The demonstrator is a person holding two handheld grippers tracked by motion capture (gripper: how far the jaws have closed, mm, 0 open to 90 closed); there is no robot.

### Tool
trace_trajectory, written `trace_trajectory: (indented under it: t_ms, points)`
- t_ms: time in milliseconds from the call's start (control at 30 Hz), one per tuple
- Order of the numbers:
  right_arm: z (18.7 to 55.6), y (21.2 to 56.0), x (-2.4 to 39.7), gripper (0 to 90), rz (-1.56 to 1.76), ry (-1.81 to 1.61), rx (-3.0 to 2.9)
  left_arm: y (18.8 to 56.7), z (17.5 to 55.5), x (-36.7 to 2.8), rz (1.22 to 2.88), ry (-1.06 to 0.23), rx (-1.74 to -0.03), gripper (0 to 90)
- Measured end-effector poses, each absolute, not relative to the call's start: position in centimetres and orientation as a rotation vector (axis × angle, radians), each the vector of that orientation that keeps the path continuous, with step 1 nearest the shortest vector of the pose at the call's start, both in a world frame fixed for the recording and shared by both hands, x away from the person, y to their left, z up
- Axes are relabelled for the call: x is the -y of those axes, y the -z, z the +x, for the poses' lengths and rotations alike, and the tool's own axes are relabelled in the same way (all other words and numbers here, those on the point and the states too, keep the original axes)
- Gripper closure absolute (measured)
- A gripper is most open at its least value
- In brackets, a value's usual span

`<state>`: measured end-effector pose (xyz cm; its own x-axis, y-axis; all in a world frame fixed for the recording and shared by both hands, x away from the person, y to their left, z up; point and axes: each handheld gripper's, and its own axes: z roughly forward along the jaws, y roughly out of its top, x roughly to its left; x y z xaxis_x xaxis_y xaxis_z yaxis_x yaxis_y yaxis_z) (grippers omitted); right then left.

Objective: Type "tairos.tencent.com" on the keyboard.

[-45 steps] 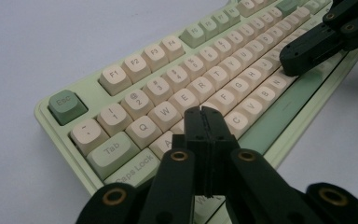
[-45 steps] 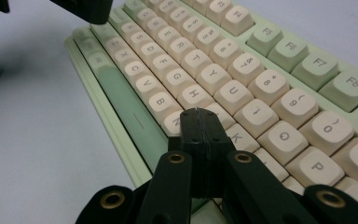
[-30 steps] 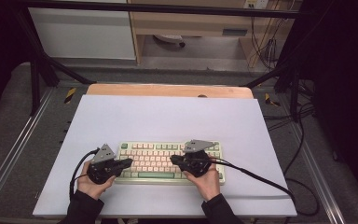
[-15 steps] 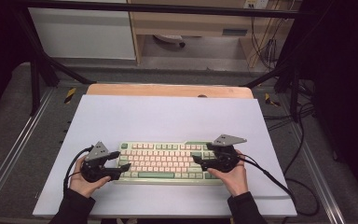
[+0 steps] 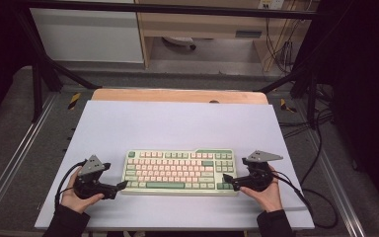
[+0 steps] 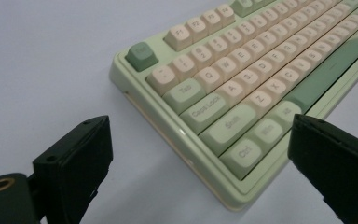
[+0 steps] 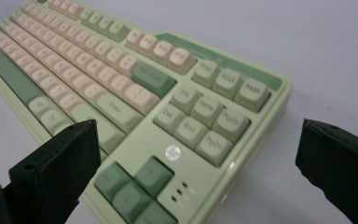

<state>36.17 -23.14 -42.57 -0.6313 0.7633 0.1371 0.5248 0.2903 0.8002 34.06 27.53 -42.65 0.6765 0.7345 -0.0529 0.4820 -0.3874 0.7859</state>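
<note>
A pale green keyboard [image 5: 180,172] with cream and green keys lies flat on the near half of the lavender mat [image 5: 177,123]. My left gripper [image 5: 122,186] sits just off the keyboard's left near corner and points at it. In the left gripper view the left gripper [image 6: 200,135] is open, and the corner of the keyboard [image 6: 242,93] with the Ctrl key lies between the jaws, untouched. My right gripper [image 5: 228,180] is at the right near corner. The right gripper [image 7: 200,140] is open around the arrow-key corner of the keyboard [image 7: 135,93]. Both pairs of jaws have just been opening.
A wooden table edge [image 5: 177,95] shows beyond the mat. Metal frame rails [image 5: 10,168] run along both sides. Cables [image 5: 321,197] trail off the right edge of the table. A cabinet [image 5: 86,34] and shelving stand farther back.
Both hands slid outward from over the keyboard's ends to its near corners, the right one farther. Both grippers went from shut to wide open.
</note>
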Motion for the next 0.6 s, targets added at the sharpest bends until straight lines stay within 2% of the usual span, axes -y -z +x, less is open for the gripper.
trace_trajectory:
  t_ms: [367,600]
  points:
    - [34.6,44.3,26.0,0.4,1.187,-1.269,-2.302,43.5,33.7,-28.2,2.059,-0.383,-0.940,6.4]
    - [34.6,44.5,26.0,0.4,1.186,-1.247,-2.322,43.6,33.7,-28.2,2.062,-0.376,-0.949,6.5]
